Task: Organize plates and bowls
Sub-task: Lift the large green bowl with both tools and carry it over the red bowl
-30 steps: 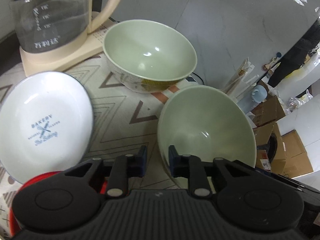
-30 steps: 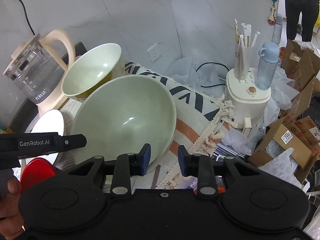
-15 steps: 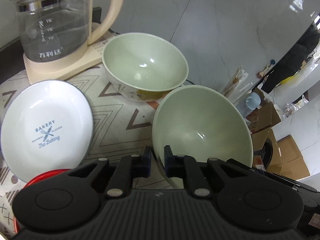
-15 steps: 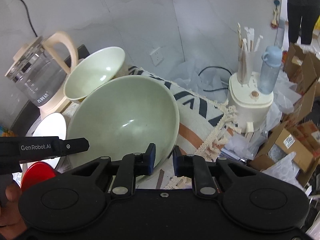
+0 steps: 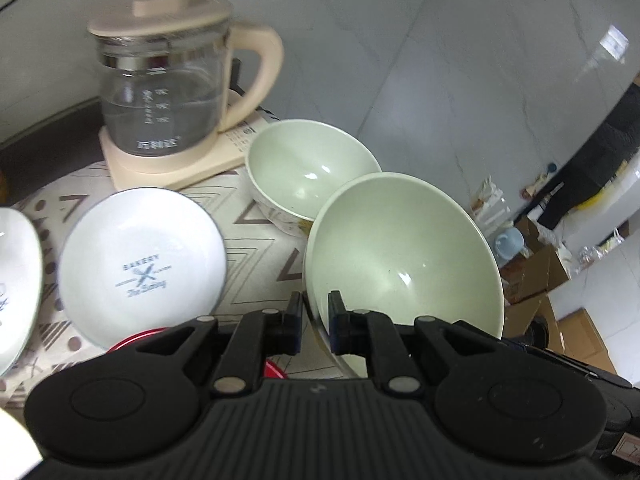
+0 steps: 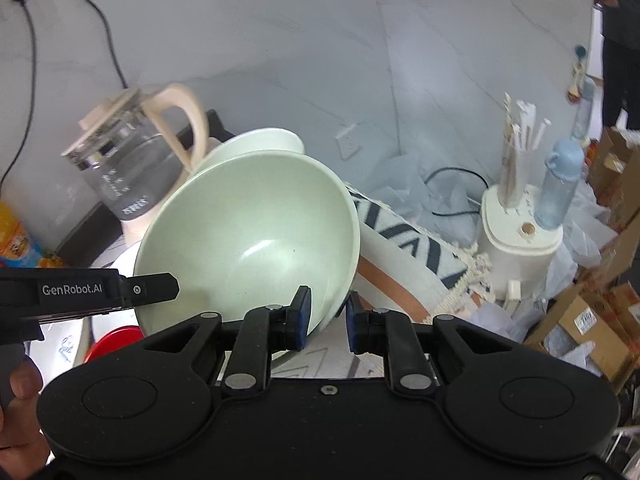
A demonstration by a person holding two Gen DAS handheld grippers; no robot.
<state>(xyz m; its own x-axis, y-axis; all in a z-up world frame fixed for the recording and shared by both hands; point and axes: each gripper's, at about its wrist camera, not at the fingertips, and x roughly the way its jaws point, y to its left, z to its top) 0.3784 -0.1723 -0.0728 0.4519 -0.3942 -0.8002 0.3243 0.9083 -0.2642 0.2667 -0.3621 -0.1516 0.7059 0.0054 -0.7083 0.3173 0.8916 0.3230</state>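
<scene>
Left wrist view: my left gripper [image 5: 314, 322] is clamped on the near rim of the big pale-green bowl [image 5: 404, 252]; my right gripper [image 6: 327, 318] pinches its opposite rim, so it hangs tilted between both. The smaller green bowl [image 5: 308, 172] sits just beyond it, toward the glass kettle [image 5: 168, 92]. Both bowls are smooth, matte and round, so probably slippery at the rim.

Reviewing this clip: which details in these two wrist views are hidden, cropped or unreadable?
- Red plate: left wrist view, mostly covered by the left gripper body.
- Second white plate: cut off by the left edge.
- Far green bowl: right wrist view, mostly behind the held green bowl.
- Kettle markings: blurred.
</scene>
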